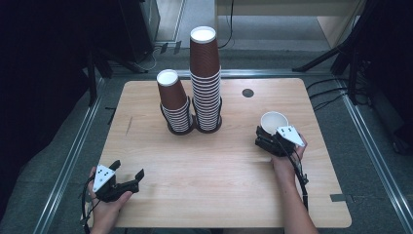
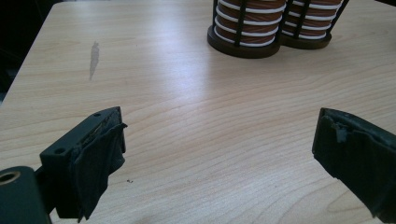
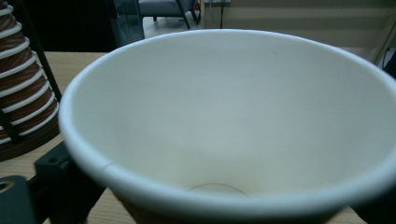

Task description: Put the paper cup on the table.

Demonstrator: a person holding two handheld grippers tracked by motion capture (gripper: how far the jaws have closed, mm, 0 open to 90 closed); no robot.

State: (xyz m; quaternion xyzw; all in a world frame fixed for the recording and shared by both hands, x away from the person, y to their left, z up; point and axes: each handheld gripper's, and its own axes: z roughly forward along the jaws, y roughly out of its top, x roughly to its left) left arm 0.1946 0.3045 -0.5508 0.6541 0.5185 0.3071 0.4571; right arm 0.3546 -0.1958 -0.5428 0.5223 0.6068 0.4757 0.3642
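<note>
- A single paper cup [image 1: 273, 121] sits upright, mouth up, on the right half of the table [image 1: 229, 195], clamped between the jaws of the right gripper [image 1: 267, 135].
- In the right gripper view the cup [image 3: 233, 126] is right up against the camera: white inside, round bottom visible, rolled rim, with a sliver of brown outer wall below the rim.
- The right gripper's black left jaw presses the cup's wall at lower left of that view; the grey plate [image 1: 290, 135] rides on top, and the cable [image 1: 299, 170] trails back along the forearm.
- The right hand [image 1: 285, 158] grips the tool from the near side.
- Toward the far middle of the table stand two stacks of brown cups, upside down, white bases up, each in a dark wire holder.
- The tall stack [image 1: 205, 78] is on the right, the short stack [image 1: 175, 102] touching or just beside it on the left.
- The single cup is well apart from both stacks, to their right and nearer the person.
- The left gripper [image 1: 129, 170] rests at the near left corner, held by the left hand [image 1: 109, 207]; its jaws stand wide apart with bare wood between them.
- In the left gripper view the holders' bases [image 2: 243, 46] show ahead, with a grey smear [image 2: 94, 58] on the wood to their left.
- A dark round grommet [image 1: 248, 92] sits in the tabletop near the far edge.
</note>
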